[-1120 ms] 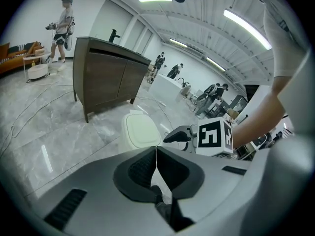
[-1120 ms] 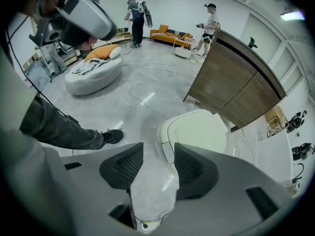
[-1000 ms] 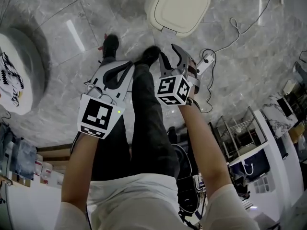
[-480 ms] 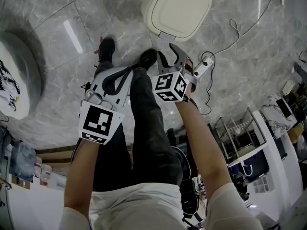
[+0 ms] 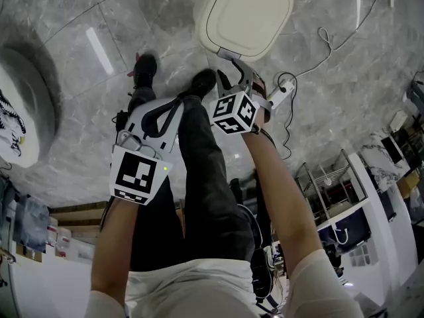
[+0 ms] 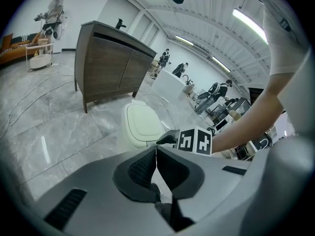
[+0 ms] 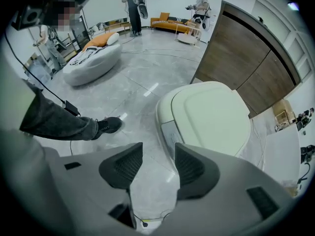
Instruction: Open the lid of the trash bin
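Standing over the closed cream trash bin [image 5: 245,12] on the marble floor [image 5: 344,111], I am hovering my right tool [image 7: 158,149] above its near edge, jaws apart with nothing between them. My left tool [image 6: 156,150] is hanging over my leg [image 5: 205,171], jaws together and empty. To raise the lid [image 7: 216,117] cleanly, I judge one jaw should be slipping under the lip by the small panel [image 7: 170,132], then swinging upward without tipping the bin. No brand or wording is showing, only the square markers [image 5: 233,113] on the tools' cubes.
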`<state>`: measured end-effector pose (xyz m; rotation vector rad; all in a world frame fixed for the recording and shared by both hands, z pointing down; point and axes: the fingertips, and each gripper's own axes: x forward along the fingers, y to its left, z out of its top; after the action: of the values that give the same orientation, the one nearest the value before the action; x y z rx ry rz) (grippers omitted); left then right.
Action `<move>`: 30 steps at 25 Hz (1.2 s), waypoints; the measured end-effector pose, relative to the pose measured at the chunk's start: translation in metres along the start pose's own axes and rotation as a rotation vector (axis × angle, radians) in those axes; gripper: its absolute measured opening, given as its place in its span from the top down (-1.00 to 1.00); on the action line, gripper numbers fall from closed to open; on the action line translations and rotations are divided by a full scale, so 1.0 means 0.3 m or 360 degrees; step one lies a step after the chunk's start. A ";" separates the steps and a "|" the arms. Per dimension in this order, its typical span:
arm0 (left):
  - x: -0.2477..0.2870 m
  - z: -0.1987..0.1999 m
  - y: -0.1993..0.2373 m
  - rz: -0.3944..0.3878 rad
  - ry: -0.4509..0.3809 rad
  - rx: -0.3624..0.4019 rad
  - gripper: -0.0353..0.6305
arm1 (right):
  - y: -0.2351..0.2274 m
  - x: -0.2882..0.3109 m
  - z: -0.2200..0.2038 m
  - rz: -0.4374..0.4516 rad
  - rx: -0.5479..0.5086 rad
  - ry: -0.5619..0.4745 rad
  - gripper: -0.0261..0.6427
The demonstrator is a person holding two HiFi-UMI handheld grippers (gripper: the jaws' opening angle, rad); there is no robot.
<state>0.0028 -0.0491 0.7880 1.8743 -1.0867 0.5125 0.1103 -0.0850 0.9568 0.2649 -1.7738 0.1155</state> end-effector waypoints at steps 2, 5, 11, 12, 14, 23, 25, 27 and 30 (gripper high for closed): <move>0.001 0.000 0.001 0.0006 -0.0003 -0.0008 0.84 | 0.001 0.010 -0.002 0.0006 -0.0019 0.0007 0.33; -0.002 -0.006 0.002 0.0010 -0.0006 -0.0023 0.84 | 0.001 0.014 -0.005 -0.0020 -0.0056 0.0026 0.33; -0.008 -0.028 0.012 0.0013 -0.0009 -0.0051 0.84 | 0.017 0.033 -0.008 -0.0102 -0.0101 0.0105 0.27; -0.008 -0.029 0.014 0.0014 -0.0010 -0.0055 0.84 | 0.017 0.036 -0.007 -0.0111 -0.0093 0.0109 0.26; -0.008 -0.030 0.016 0.0013 -0.0012 -0.0056 0.84 | 0.013 0.038 -0.006 -0.0124 -0.0079 0.0107 0.26; -0.031 -0.068 0.030 0.0018 -0.0008 -0.0059 0.84 | 0.000 0.041 -0.008 -0.0158 -0.0109 0.0081 0.27; -0.036 -0.071 0.034 0.0026 -0.0009 -0.0063 0.84 | 0.002 0.040 -0.008 -0.0150 -0.0104 0.0082 0.27; -0.038 -0.070 0.038 0.0032 -0.0013 -0.0061 0.84 | 0.000 0.040 -0.006 -0.0145 -0.0099 0.0083 0.27; -0.047 -0.064 0.038 0.0037 -0.0020 -0.0050 0.84 | -0.002 0.037 -0.001 -0.0130 -0.0071 0.0080 0.27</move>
<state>-0.0129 -0.0286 0.7937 1.8416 -1.1195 0.4949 0.1087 -0.0869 0.9677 0.2995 -1.7111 0.0239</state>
